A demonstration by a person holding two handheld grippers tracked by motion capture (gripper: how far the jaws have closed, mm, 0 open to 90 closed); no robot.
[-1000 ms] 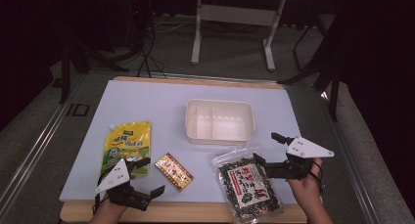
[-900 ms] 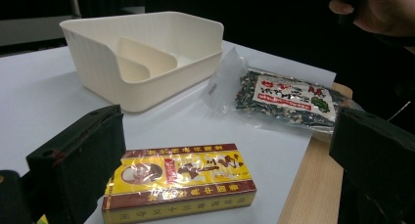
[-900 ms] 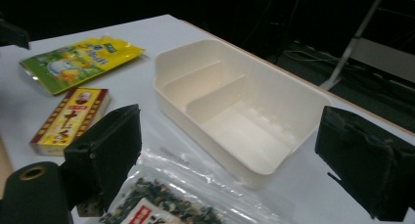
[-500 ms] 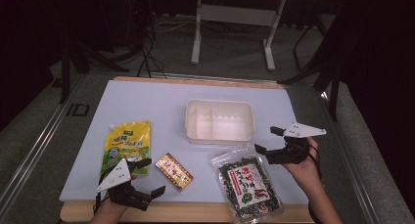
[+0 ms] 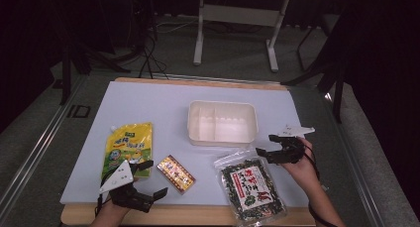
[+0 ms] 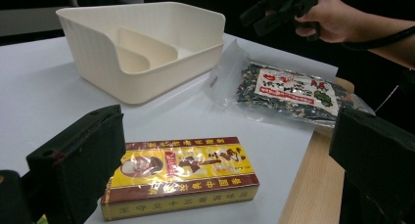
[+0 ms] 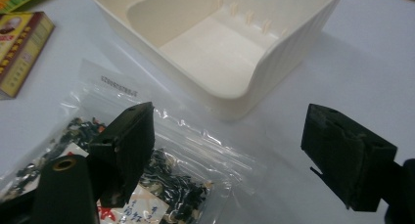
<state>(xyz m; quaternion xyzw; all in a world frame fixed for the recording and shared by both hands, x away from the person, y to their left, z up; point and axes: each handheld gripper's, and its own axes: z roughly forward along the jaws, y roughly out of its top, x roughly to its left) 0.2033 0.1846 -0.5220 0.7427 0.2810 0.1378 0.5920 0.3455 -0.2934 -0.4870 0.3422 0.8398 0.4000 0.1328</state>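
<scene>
A clear bag of dark seaweed snack (image 5: 250, 185) lies flat at the front right of the white table. My right gripper (image 5: 266, 144) hovers at the bag's upper right corner, just in front of the cream divided tray (image 5: 223, 123). Its jaws are open and have just been closing a little. In the right gripper view the bag's clear top edge (image 7: 186, 145) lies below and between them, untouched by the pads. My left gripper (image 5: 154, 178) rests open at the front left, facing a red and gold box (image 6: 183, 172) that lies a little ahead of its jaws.
A yellow pouch (image 5: 128, 145) lies left of the box (image 5: 176, 173), close to my left gripper. The table's wooden front edge (image 5: 198, 214) runs just under both hands. Bare table surface stretches behind the tray and to its left.
My right gripper has come down and leftward from beside the bag to its upper corner near the tray. Left gripper and all objects have stayed put.
</scene>
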